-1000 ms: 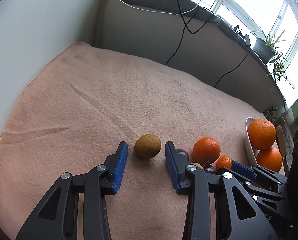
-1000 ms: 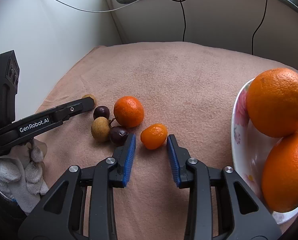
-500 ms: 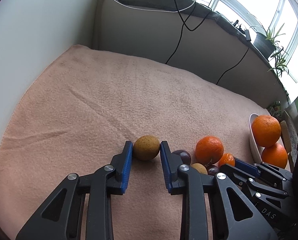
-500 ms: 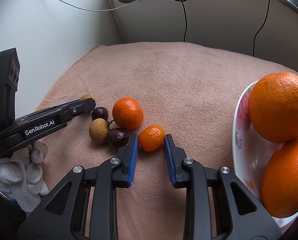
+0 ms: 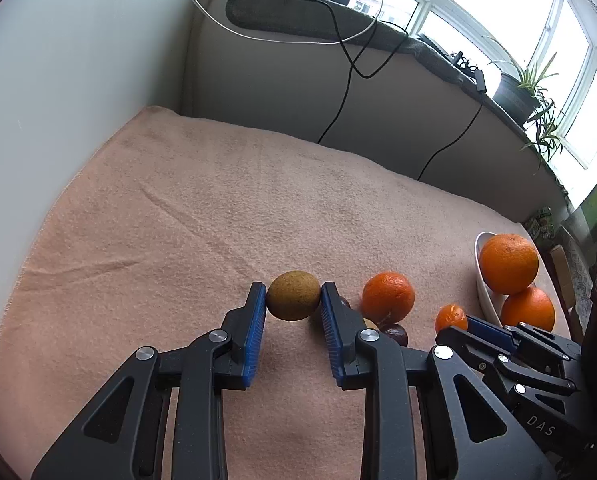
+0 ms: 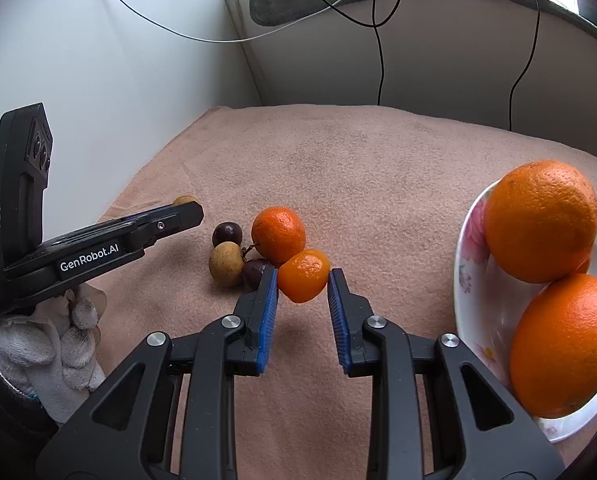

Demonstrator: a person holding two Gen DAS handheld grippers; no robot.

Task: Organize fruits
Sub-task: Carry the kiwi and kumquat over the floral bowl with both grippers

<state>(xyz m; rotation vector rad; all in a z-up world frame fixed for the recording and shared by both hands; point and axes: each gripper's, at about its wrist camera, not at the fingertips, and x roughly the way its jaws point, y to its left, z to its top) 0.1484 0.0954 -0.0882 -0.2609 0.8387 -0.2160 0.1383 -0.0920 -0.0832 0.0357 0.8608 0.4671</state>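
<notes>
Four oranges [image 6: 540, 220], two brown fruits [image 6: 226, 262]

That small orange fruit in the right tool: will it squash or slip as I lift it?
Likely soft: the small orange fruit has loose, wrinkled skin, so a hard squeeze may dent it. It is round and glossy, and only the right tool's pad tips press it, so it could slip. Set down on the blanket, it would probably roll.

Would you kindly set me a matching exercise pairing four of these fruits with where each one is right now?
Fruits:
1. brown fruit
2. small tangerine
3. big orange
4. dark fruit

Places:
A. in the bowl
B. lying on the cloth
C. in the left gripper
D. in the right gripper

Pairs: 1-C, 2-D, 3-A, 4-B
</notes>
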